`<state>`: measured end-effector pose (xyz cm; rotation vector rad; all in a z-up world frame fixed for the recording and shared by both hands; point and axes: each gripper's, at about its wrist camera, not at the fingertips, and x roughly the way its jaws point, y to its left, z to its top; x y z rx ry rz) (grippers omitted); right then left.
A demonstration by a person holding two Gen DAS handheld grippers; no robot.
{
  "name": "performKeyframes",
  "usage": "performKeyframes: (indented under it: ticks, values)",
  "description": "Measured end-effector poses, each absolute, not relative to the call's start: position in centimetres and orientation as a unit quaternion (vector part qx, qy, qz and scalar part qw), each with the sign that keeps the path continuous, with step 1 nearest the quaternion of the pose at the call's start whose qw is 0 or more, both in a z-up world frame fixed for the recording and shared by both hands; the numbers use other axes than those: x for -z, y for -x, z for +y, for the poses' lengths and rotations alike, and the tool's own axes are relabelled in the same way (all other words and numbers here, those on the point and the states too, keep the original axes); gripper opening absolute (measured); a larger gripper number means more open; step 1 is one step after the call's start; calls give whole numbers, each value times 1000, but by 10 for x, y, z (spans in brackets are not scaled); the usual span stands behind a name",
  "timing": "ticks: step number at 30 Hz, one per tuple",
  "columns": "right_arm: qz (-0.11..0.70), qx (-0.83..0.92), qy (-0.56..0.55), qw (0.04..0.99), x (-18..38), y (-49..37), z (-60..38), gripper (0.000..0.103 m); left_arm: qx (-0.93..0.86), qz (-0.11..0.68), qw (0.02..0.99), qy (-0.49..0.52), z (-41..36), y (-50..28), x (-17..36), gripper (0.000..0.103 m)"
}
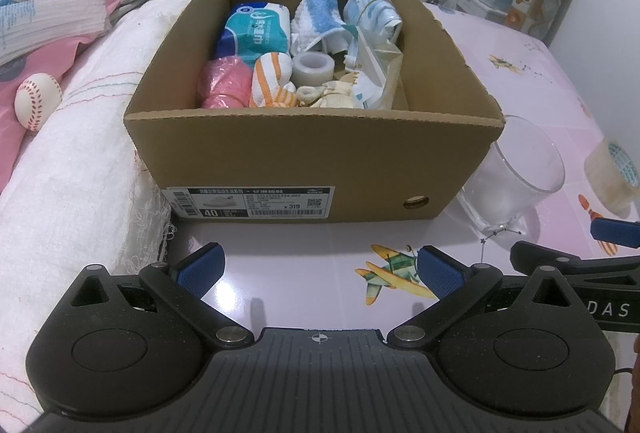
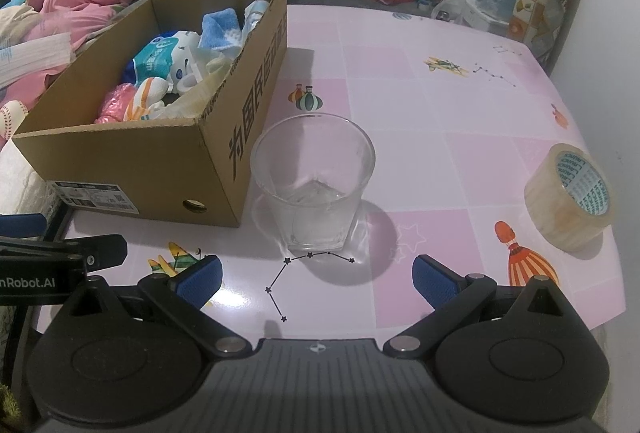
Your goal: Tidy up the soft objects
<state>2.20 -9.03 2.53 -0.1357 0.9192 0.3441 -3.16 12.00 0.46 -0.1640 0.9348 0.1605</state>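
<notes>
A brown cardboard shoe box (image 1: pixel 312 157) (image 2: pixel 132 169) stands on the pink table. Inside lie soft things: a teal tissue pack (image 1: pixel 256 31), a blue-and-white towel (image 1: pixel 318 13), a pink bundle (image 1: pixel 224 83), an orange-striped cloth (image 1: pixel 272 81), wrapped packets (image 1: pixel 372 53) and a small tape roll (image 1: pixel 312 67). My left gripper (image 1: pixel 320 269) hovers open in front of the box with nothing between its blue pads. Just short of a clear glass, my right gripper (image 2: pixel 316 277) is open too and holds nothing.
A clear glass (image 2: pixel 314 181) (image 1: pixel 516 173) stands right of the box. A roll of clear packing tape (image 2: pixel 570 195) sits near the table's right edge. A baseball (image 1: pixel 38 101) lies on pink bedding at the left, beside a white woven sack (image 1: pixel 72 169).
</notes>
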Motion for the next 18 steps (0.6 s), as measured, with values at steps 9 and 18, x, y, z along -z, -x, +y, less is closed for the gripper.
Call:
performKeyframes:
  ticks: [9,18]
  values:
    - [440,-164,65,881,-25,-21,-91,72,-77,449,887,79,120,32,-4,103]
    - [438,-162,65,882,-26,-20,-90,72,-77,449,887,80,121,32,-4,103]
